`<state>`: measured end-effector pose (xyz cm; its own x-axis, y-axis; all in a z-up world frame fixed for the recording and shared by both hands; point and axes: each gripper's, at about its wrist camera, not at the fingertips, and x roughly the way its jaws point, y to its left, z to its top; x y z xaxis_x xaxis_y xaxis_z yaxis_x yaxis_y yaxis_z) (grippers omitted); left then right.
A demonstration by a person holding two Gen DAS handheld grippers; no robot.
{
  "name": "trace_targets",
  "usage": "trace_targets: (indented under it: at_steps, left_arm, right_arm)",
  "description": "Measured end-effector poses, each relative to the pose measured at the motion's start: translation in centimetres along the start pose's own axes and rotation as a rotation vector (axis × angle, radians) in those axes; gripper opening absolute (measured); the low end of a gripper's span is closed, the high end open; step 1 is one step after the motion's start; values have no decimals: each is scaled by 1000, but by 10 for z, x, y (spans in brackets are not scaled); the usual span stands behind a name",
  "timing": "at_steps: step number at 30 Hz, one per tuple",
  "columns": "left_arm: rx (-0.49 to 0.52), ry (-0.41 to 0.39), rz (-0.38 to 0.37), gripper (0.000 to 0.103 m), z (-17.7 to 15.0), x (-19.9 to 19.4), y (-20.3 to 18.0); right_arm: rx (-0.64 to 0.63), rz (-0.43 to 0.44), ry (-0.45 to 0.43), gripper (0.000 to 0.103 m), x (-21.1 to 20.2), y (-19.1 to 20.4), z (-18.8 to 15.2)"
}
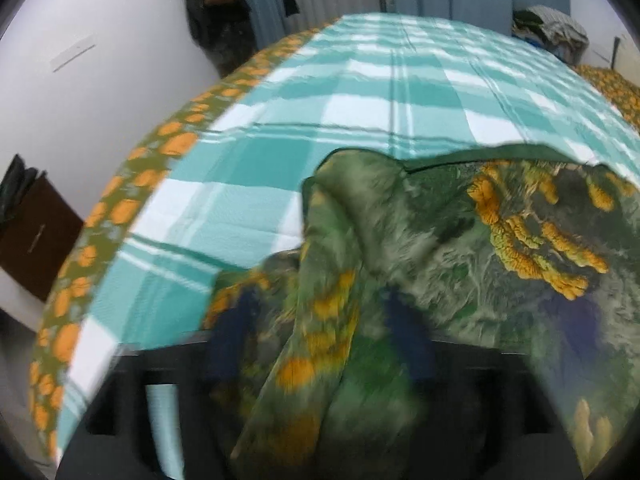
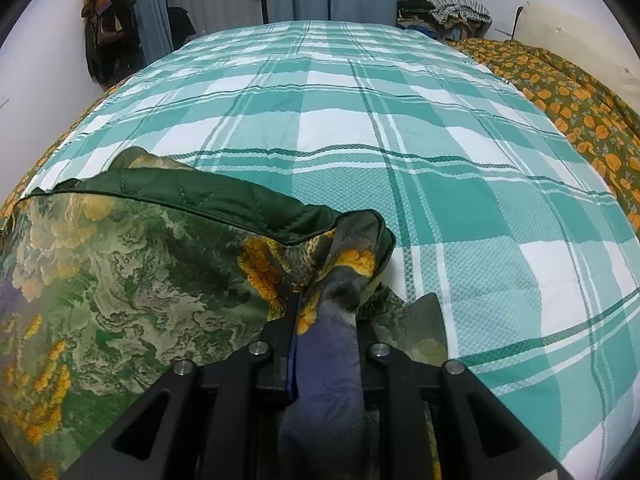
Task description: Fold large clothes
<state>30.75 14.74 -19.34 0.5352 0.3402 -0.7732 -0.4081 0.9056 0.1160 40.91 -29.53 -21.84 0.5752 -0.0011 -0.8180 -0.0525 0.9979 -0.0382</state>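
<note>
garment: one, on one checked sheet | left claw: apart | right claw: clamped on garment

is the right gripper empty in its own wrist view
No: the right gripper is closed on a bunched fold of the green floral garment, which runs back between its fingers.

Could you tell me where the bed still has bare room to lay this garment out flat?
The teal checked bedspread lies bare from the green printed garment to the curtains. It is crowded at the far right corner, by the clothes pile and orange-flowered quilt.
</note>
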Motion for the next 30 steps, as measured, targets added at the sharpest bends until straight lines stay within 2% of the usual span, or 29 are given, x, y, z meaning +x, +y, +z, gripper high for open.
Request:
trace_targets:
  at_steps: [2, 3, 4, 5, 10, 14, 22, 30]
  left_arm:
    - [5, -48, -44, 99, -7, -23, 9]
    - [19, -59, -58, 99, -12, -33, 12]
    - [34, -59, -60, 99, -15, -40, 13]
    - [53, -60, -59, 99, -18, -49, 13]
    - [80, -105, -53, 99, -31, -100, 10]
    - [64, -113, -71, 100, -33, -126, 2]
    - [65, -97, -102, 100, -40, -149, -16]
    - [84, -87, -101, 100, -44, -158, -21]
  right_arm:
    - [-1, -14, -15, 37, -18, -3, 4]
    - [0, -20, -27, 73, -27, -4, 4]
    - [1, -13, -51, 100, -40, -6, 4]
    - [0, -1, -79, 103, -52, -7, 3]
    - [-61, 36, -185, 103, -119, 2, -14]
    - [-78, 71, -199, 103, -154, 12, -41]
    - [-71, 78, -141, 103, -169, 19, -84]
    - [-12, 78, -109, 103, -168, 9, -98]
